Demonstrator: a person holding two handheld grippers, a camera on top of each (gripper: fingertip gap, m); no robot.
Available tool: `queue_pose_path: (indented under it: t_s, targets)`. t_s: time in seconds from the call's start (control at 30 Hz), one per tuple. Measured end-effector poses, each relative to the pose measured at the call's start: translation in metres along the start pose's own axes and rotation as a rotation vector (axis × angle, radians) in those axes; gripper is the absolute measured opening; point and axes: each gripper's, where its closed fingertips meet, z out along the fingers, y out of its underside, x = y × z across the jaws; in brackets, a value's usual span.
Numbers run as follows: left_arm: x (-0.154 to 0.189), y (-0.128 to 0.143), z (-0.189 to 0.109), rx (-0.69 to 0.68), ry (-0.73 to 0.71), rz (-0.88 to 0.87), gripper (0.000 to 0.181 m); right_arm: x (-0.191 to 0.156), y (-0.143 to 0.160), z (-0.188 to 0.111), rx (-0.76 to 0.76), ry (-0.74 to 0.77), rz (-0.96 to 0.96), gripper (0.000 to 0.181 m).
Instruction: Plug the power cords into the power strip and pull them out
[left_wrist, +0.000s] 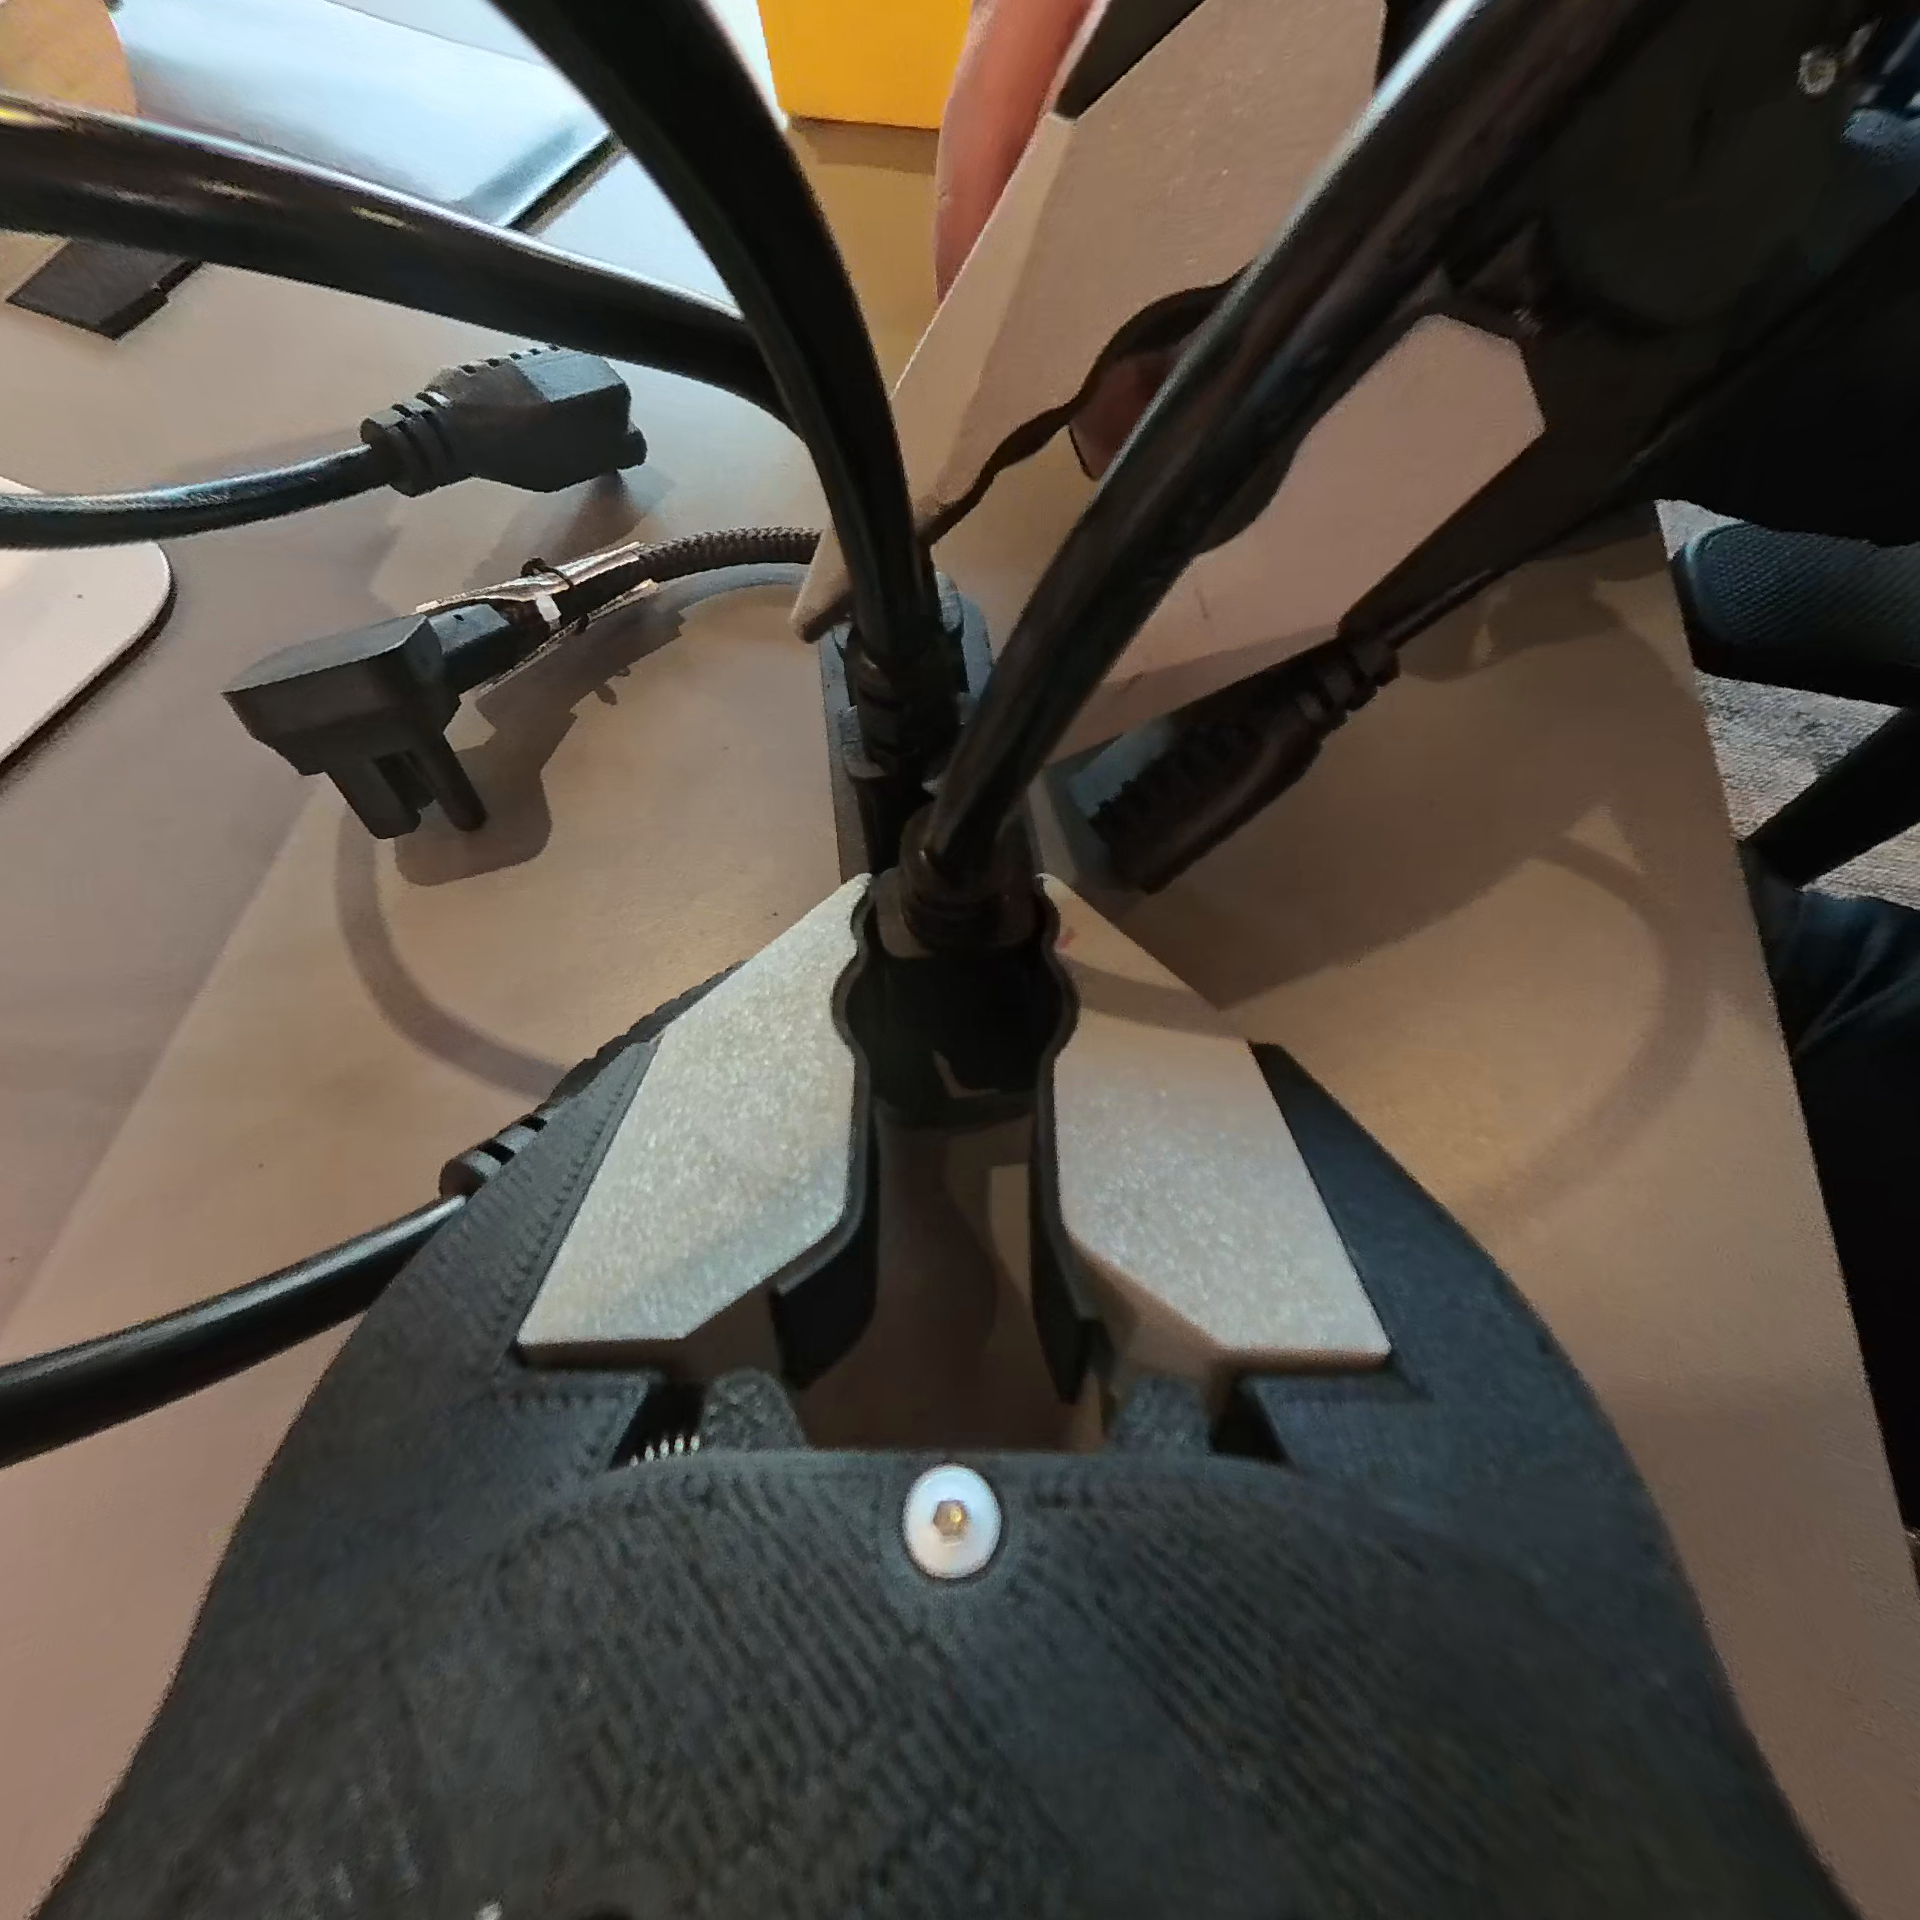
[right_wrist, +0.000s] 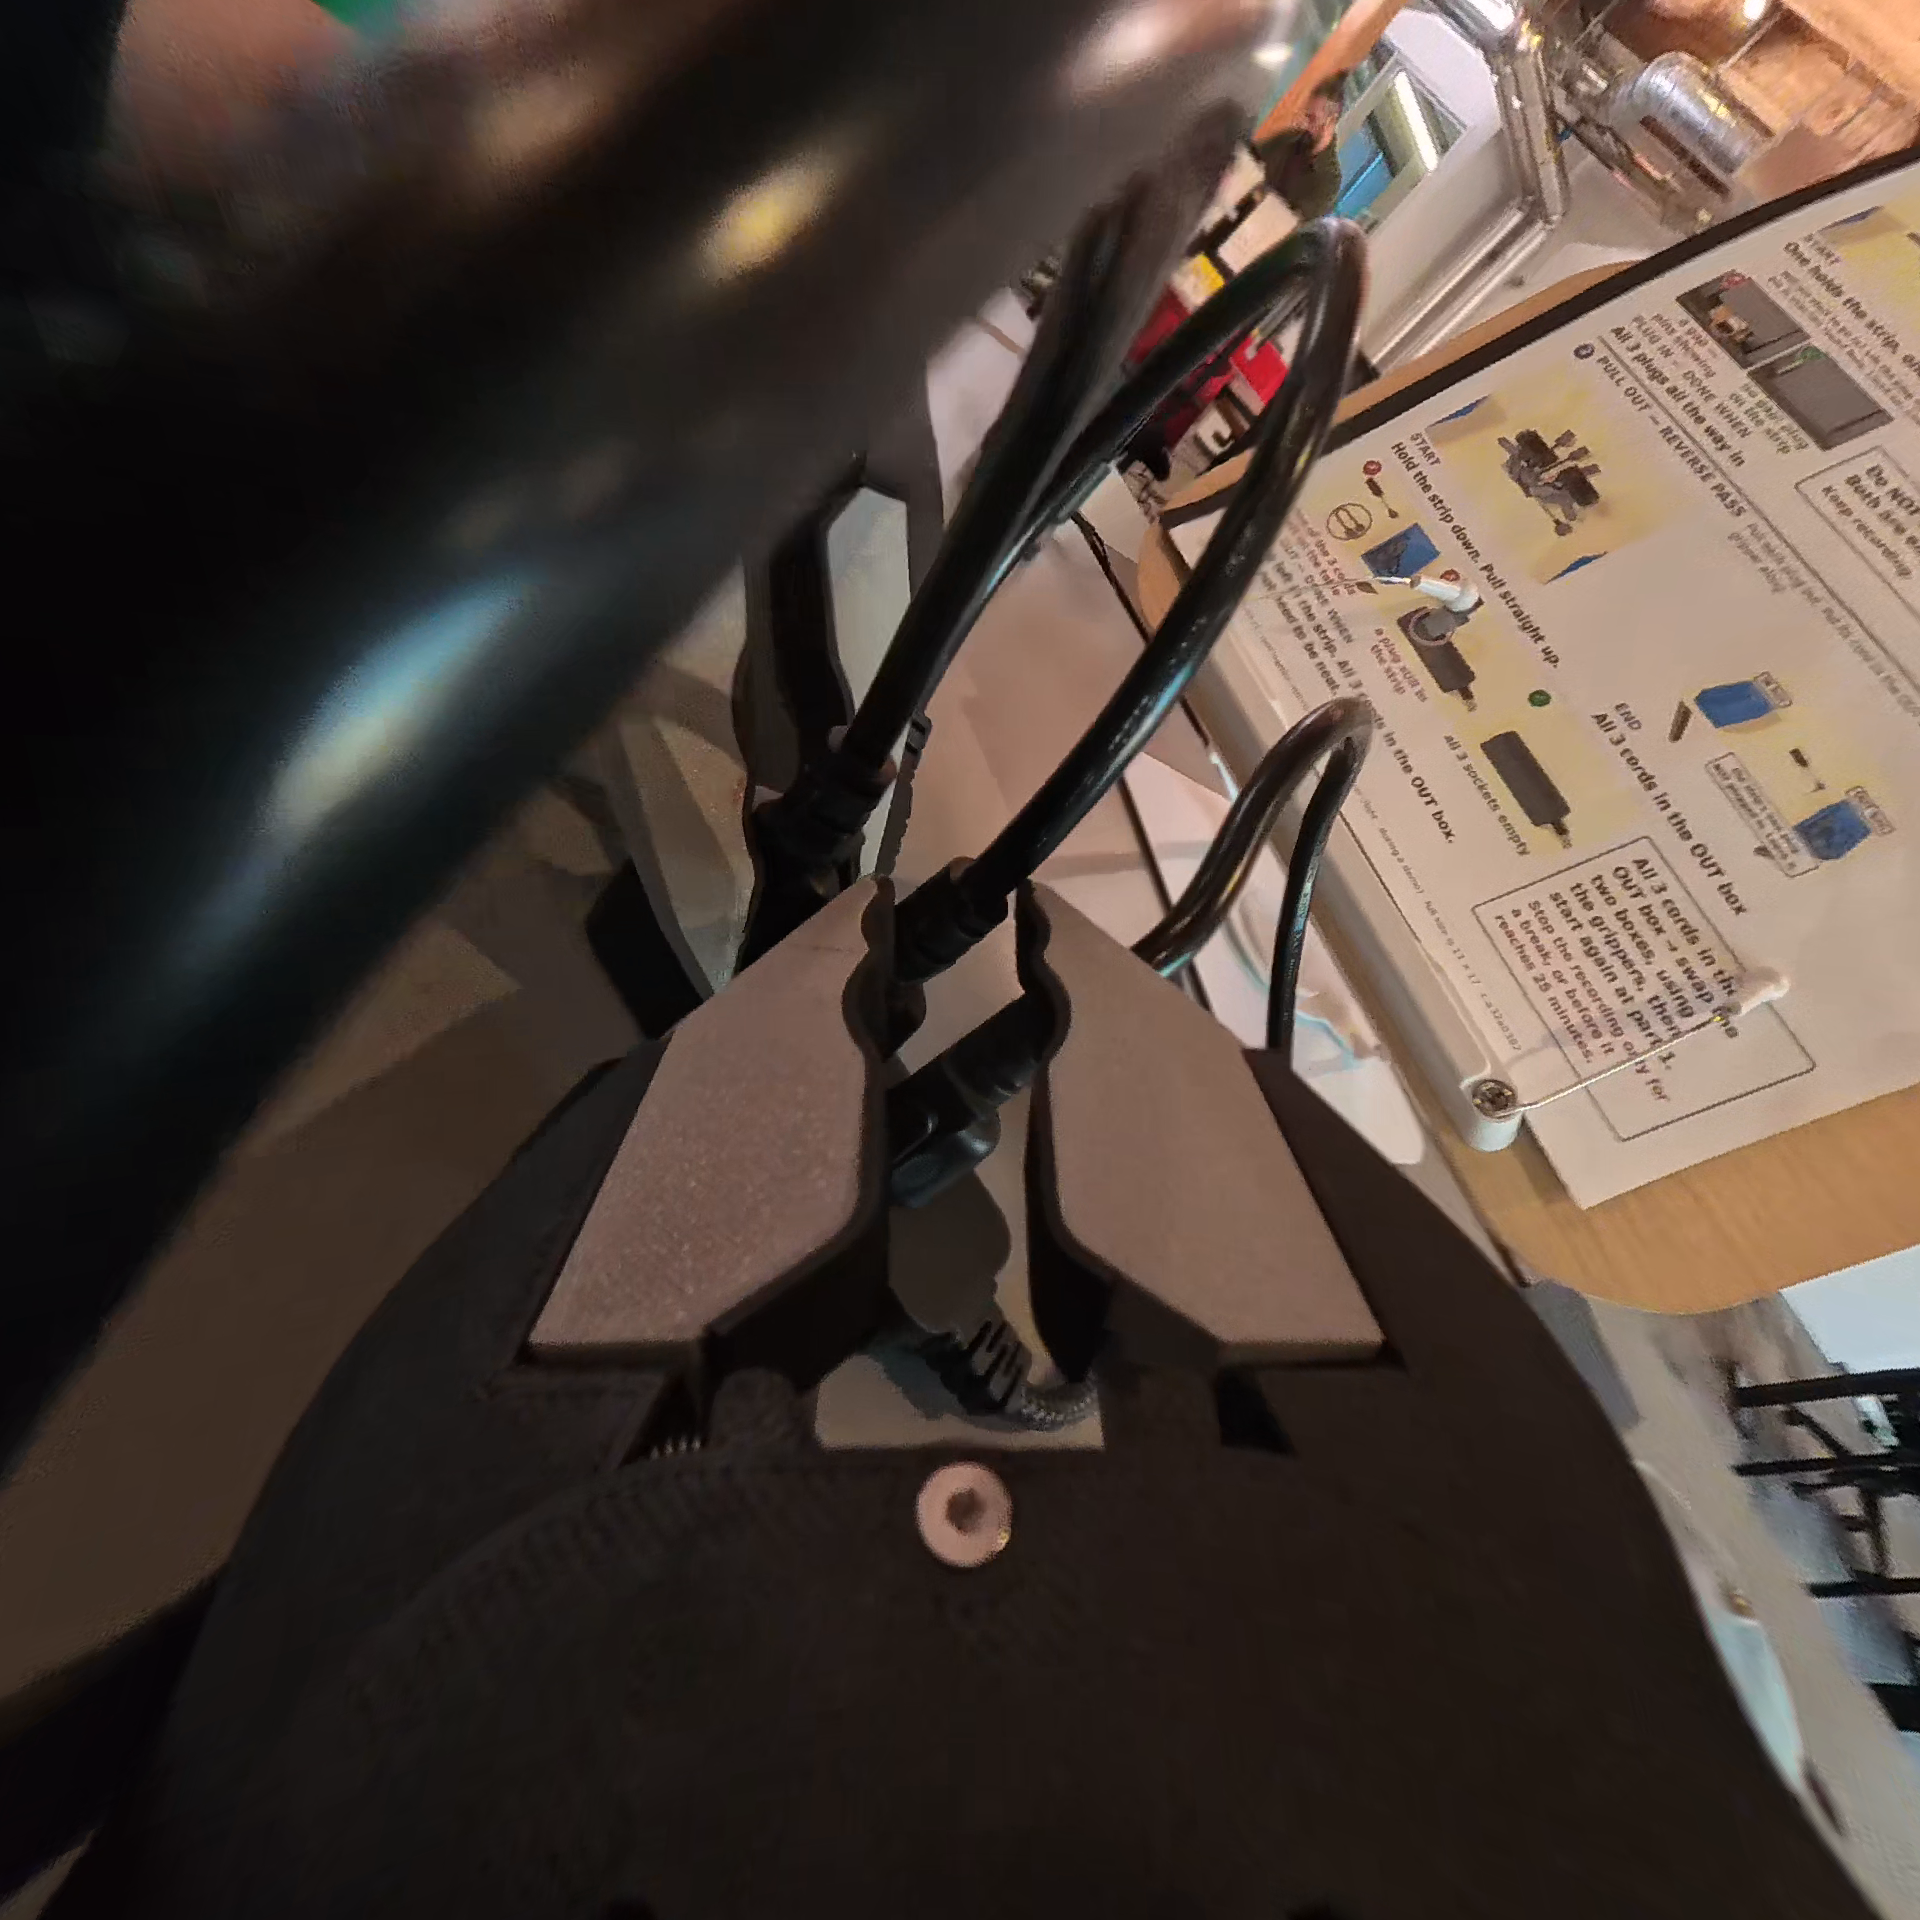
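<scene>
The left tool is closed tight on a black plug seated upright in the power strip on the surface. The right tool is narrowed around a second plug, though a firm grip cannot be confirmed. With thick cords crossing overhead, a tilted pull would likely bind the prongs or lift the strip, and a loose plug lies nearby.

Soft indoor light falls from above, laying faint curved cord shadows across the tabletop. Glossy black cords catch white glare. The wide lens bows the edges. In the right wrist view, a dark blurred mass fills the upper left, streaked with highlights.
</scene>
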Motion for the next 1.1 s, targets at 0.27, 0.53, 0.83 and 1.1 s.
queue_pose_path:
  t_s: [0.27, 0.53, 0.83, 1.1]
  targets:
    - [0.0, -0.001, 0.0, 0.001, -0.018, 0.001, 0.025, 0.002, 0.0, 0.002, 0.014, -0.023, 0.069, 0.019]
    - [-0.002, -0.005, 0.004, 0.01, -0.097, 0.123, 0.027, 0.004, -0.002, -0.003, 0.026, -0.153, 0.33, 0.013]
    - [-0.006, -0.006, 0.006, 0.007, -0.124, 0.127, 0.026, 0.002, -0.002, -0.004, -0.043, -0.152, 0.39, 0.024]
    - [-0.02, -0.008, 0.007, 0.005, -0.206, 0.063, 0.025, 0.009, 0.004, -0.002, -0.068, -0.091, 0.4, 0.03]
